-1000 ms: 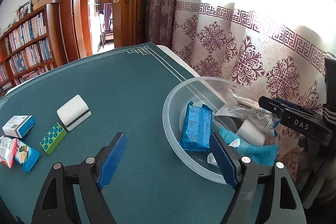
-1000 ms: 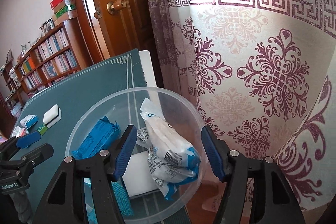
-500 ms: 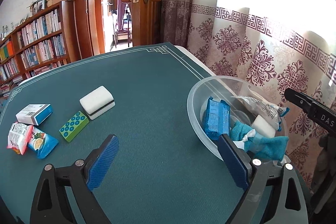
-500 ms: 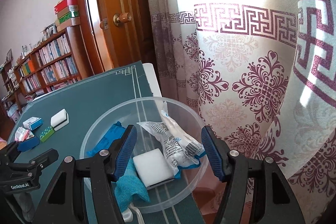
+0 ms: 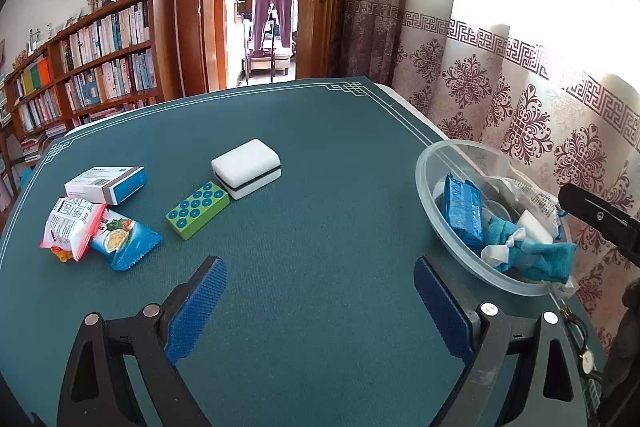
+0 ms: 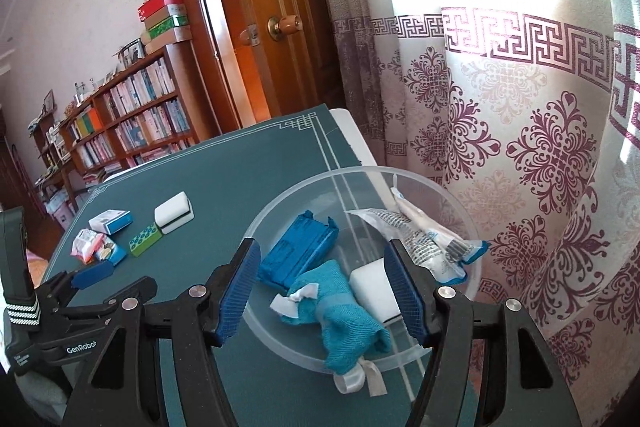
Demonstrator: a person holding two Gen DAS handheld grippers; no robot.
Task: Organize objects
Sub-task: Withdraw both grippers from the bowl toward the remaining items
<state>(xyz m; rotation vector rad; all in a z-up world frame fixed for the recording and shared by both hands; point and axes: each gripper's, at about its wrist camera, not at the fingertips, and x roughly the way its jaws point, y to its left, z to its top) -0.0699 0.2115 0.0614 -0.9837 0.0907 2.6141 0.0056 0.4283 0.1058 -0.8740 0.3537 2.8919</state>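
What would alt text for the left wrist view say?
The open, empty left gripper hovers over a teal table mat. At left lie a white sponge block, a green dotted block, a small box and two snack packets; at right a clear bowl holds sorted items.

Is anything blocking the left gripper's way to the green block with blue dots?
Nothing visible does. Bare green mat lies between the open left gripper and the green block. The white eraser sits just behind the block; the snack packets lie off to its left.
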